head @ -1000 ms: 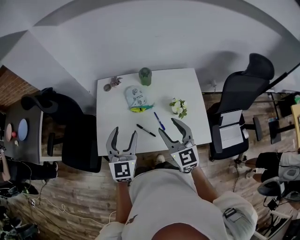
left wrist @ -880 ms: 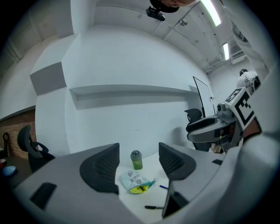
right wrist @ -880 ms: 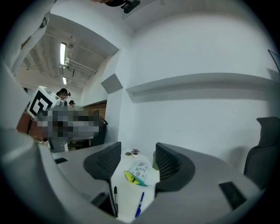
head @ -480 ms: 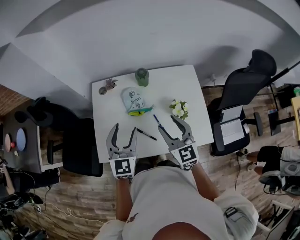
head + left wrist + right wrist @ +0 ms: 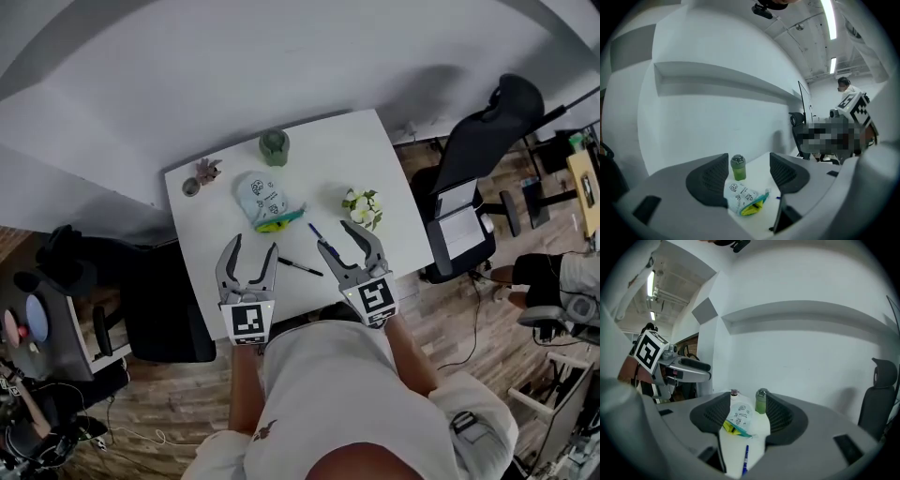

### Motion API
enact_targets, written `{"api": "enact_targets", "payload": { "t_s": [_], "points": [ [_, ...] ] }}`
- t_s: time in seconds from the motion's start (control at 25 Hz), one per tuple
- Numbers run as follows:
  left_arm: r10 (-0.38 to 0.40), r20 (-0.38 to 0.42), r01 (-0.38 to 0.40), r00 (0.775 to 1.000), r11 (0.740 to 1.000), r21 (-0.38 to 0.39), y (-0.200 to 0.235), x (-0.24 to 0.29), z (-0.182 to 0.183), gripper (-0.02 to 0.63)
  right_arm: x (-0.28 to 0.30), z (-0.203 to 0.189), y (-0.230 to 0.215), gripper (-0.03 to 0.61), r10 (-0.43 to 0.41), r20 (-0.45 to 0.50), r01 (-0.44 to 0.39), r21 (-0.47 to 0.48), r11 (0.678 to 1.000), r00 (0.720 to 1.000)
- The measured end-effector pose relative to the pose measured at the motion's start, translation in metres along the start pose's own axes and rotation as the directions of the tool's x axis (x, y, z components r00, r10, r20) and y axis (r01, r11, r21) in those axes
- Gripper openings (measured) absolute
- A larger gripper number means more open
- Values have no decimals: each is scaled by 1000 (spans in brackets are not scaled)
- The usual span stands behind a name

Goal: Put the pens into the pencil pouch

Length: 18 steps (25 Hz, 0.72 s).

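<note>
Both have edged forward: left gripper [image 5: 252,246] and right gripper [image 5: 334,234], fingers spread, empty; the right one half hides the blue pen [image 5: 314,231] at centre frame.

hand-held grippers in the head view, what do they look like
The left hand-held gripper and right hand-held gripper match: each has two curved grey jaws lined with dark ribbed pads, and a white cube with black square markers at the base. The person wears a light shirt.
</note>
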<state>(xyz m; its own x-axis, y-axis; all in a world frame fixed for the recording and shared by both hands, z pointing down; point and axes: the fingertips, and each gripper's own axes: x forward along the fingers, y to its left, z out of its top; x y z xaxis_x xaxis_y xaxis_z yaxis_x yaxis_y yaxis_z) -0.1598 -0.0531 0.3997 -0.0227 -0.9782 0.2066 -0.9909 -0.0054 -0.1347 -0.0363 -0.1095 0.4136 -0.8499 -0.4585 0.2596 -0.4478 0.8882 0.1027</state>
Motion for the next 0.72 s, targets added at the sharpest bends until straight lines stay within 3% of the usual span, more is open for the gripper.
{"api": "enact_targets", "payload": {
  "t_s": [0.16,0.32,0.52,0.72],
  "points": [
    [-95,-32,95,995,995,-10,5,15,-23,265,13,-19,4,233,-31,-82,30,-15,999,996],
    [-181,-66,180,981,983,-22,5,30,-47,259,23,-57,15,209,-7,-190,-1,-39,999,982],
    [-292,-112,290,950,956,-34,-5,39,-80,252,19,-112,35,207,10,-364,-32,-55,998,931],
    [-377,-161,374,912,926,-47,-25,43,-110,236,12,-147,46,201,19,-440,-45,-49,998,898]
  ]
}}
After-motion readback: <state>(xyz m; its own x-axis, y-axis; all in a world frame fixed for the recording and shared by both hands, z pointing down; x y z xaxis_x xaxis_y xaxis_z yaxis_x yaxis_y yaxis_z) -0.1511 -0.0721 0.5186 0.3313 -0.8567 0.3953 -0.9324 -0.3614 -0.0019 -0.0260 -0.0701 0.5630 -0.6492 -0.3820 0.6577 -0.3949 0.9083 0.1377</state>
